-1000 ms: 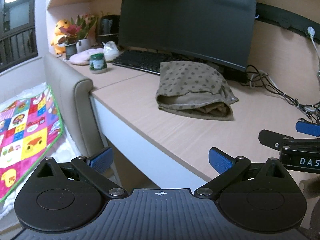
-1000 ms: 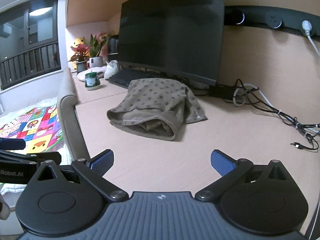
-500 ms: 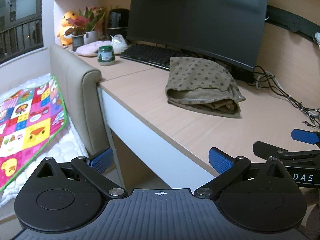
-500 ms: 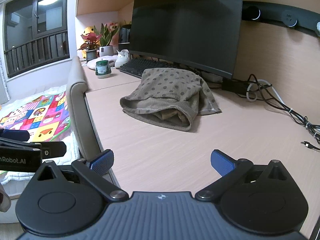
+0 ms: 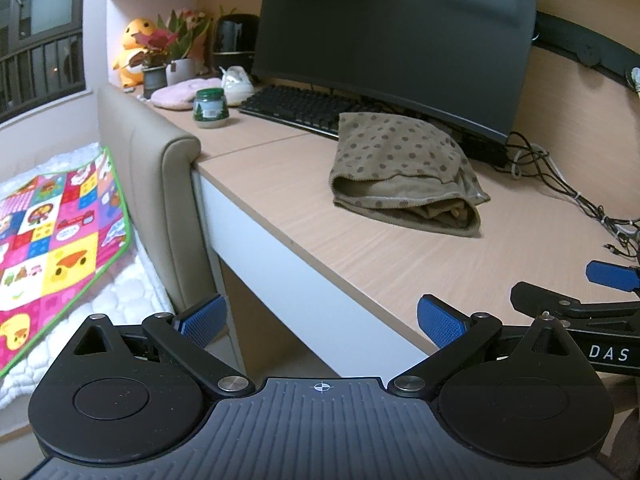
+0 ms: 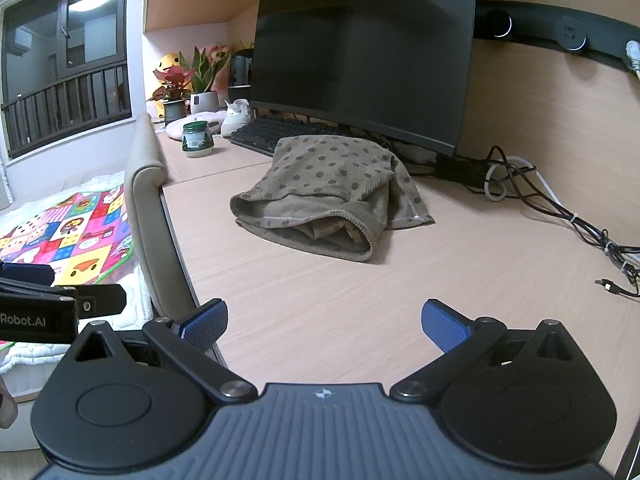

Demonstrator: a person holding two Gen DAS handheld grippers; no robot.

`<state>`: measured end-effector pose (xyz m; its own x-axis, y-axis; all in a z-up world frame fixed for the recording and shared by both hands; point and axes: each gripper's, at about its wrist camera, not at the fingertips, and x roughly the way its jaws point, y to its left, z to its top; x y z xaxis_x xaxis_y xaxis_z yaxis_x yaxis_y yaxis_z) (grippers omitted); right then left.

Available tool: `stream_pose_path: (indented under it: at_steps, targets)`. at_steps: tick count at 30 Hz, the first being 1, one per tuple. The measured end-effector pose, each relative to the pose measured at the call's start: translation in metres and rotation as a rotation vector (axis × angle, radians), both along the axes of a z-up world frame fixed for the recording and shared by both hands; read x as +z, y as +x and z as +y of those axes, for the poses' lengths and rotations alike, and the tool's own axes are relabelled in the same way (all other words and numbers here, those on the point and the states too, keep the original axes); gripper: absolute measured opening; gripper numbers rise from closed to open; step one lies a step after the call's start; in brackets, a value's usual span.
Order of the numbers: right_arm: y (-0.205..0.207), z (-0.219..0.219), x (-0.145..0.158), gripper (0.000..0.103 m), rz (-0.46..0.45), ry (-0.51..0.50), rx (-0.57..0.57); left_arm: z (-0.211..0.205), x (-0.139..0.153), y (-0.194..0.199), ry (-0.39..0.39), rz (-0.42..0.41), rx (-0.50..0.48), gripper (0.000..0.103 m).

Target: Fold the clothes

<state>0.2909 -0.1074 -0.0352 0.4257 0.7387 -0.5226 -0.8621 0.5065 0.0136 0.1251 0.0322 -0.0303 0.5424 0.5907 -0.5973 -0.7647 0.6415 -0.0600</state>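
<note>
Both claws stand with their blue pads wide apart and nothing between them: the left claw hangs off the near edge of the worktop, over the gap beside the padded beige headboard, while the right claw sits over the bare front of the worktop. Using the dark monitor as the landmark, a black keyboard lies just below its left side, and further left of it stand a green-lidded jar, a small white shoe, a pink cushion-like thing, potted plants and a yellow plush toy. To the right of the monitor a tangle of black cables runs along the worktop toward its right edge. Left of the headboard lies a bright patchwork mat on a white quilted bed. Nothing lies between either claw and the garment, which rests on the worktop just in front of the monitor, its far edge close to the keyboard. It is olive-brown ribbed cloth with darker dots, folded into a thick bundle; its open end faces the claws, showing layered folds inside, and one hemmed corner sticks out flat on the right.
</note>
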Motion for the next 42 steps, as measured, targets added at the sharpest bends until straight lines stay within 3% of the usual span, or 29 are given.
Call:
stream_pose_path:
  at_steps: [42]
  targets:
    - [0.006,-0.004,-0.003,0.103,0.019,-0.009,-0.004,-0.001,-0.007,0.015,-0.022,0.024,-0.031,0.103]
